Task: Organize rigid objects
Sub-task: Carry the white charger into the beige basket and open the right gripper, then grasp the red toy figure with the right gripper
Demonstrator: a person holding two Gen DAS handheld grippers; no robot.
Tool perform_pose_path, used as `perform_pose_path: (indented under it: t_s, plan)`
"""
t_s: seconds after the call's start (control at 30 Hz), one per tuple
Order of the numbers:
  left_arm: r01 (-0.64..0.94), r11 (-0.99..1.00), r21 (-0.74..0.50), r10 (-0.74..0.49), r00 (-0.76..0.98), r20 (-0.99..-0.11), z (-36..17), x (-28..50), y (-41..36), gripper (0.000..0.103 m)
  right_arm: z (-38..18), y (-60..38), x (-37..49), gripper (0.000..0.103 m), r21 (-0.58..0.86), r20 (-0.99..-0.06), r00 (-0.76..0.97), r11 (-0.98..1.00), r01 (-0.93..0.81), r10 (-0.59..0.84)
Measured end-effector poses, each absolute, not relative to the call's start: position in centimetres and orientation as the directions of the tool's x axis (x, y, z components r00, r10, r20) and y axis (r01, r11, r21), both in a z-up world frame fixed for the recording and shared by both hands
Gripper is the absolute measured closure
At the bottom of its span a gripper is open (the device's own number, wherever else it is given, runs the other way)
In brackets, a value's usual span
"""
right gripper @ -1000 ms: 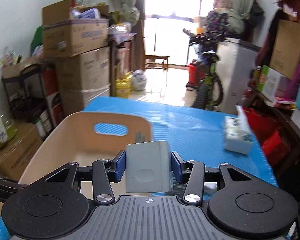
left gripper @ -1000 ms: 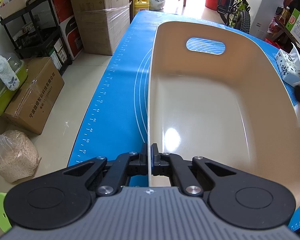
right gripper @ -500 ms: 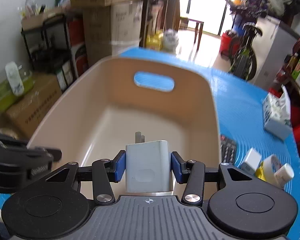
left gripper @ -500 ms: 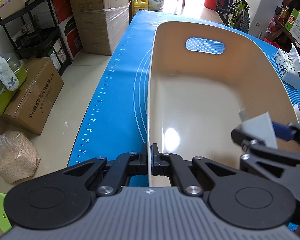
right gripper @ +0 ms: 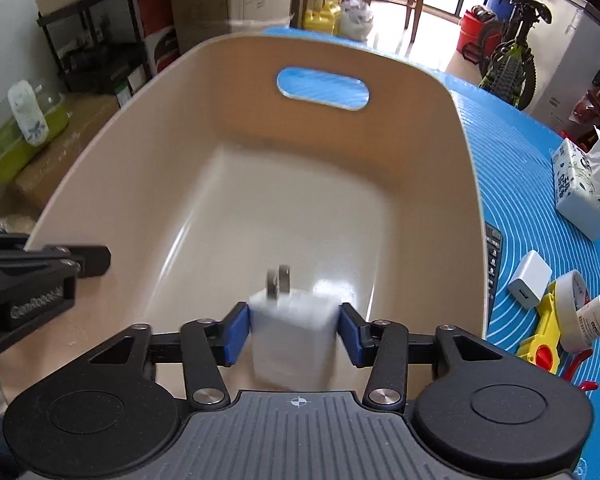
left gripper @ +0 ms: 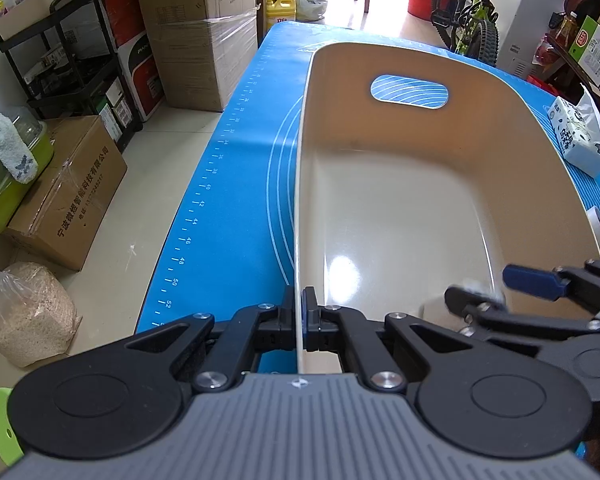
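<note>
The left gripper (left gripper: 299, 322) has its jaws pinched tight on the thin near-left rim of the beige tub (left gripper: 400, 208), one pad outside the wall and one inside, with only the rim's thickness between them. The right gripper (right gripper: 294, 330) is over the near end of the same tub, its blue-padded jaws spread a little wider than the white plug charger (right gripper: 292, 336) that sits between them; the charger is blurred, prongs pointing away from the camera, and narrow gaps show on both sides, so the pads look just clear of it, though whether they touch it at all cannot be told for sure. In the left wrist view the right gripper (left gripper: 500, 292) reaches in from the tub's right side, and only a smeared white patch shows between its fingers. The tub stands on a blue mat (right gripper: 520, 184) that covers the bench, its far wall pierced by an oval handle slot (right gripper: 323, 89). On the mat to the right of the tub lie a dark remote (right gripper: 493, 256) just beside the wall, a second white charger (right gripper: 529, 278), a yellow tape dispenser (right gripper: 540, 340), a small white bottle (right gripper: 596, 318), and farther back a tissue pack (right gripper: 580, 192).
</note>
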State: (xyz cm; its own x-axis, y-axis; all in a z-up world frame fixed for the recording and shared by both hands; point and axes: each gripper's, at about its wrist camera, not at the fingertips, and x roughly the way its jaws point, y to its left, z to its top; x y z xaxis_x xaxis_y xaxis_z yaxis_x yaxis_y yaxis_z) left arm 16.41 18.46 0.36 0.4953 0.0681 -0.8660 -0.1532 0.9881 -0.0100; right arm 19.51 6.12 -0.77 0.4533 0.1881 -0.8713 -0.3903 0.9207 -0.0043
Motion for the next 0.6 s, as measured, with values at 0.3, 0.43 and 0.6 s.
perform_pose_path:
  t_s: [0.3, 0.43, 0.6]
  plan:
    - [-0.153, 0.988, -0.008, 0.07, 0.496, -0.866, 0.3, 16.4, 18.5, 0.099, 3.5, 3.5, 18.4, 0.035, 0.017, -0.761, 0.603, 0.937, -0.348, 0.238]
    - [-0.154, 0.988, -0.009, 0.069, 0.495, -0.866, 0.4, 16.4, 18.5, 0.099, 5.2, 0.6, 18.0, 0.034, 0.047, -0.727, 0.647, 0.956, -0.289, 0.231]
    - [-0.154, 0.988, -0.008, 0.07, 0.495, -0.866, 0.4, 16.3, 18.5, 0.099, 6.2, -3.6, 16.8, 0.032, 0.054, -0.683, 0.706, 0.977, -0.208, 0.188]
